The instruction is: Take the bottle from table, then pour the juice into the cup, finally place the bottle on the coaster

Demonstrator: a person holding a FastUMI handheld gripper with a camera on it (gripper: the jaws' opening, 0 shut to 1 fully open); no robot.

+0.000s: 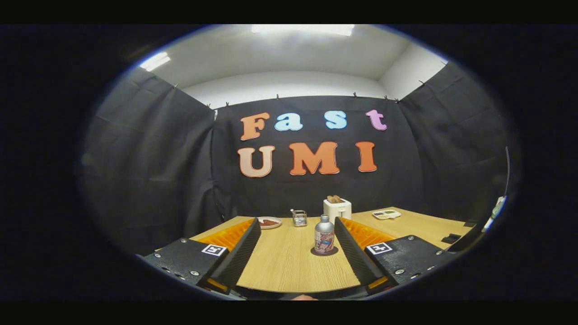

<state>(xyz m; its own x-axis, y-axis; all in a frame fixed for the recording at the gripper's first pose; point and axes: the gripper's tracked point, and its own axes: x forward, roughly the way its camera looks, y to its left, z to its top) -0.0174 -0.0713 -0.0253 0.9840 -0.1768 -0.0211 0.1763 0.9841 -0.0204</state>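
Note:
A small silver bottle (324, 234) with a printed label and a silver cap stands upright on a dark round coaster (324, 252) on the wooden table (284, 266). My gripper (297, 220) is open, with its fingers spread wide. The bottle sits between them, close to the right finger (350, 246), and neither finger presses on it. A small clear glass cup (299, 218) stands farther back, beyond the fingertips and to the left of the bottle.
A white toaster (337, 208) with bread in it stands behind the bottle near the back wall. A plate (269, 222) with dark food lies left of the cup. A flat pale device (386, 214) rests at the back right. Black cloth walls enclose the table.

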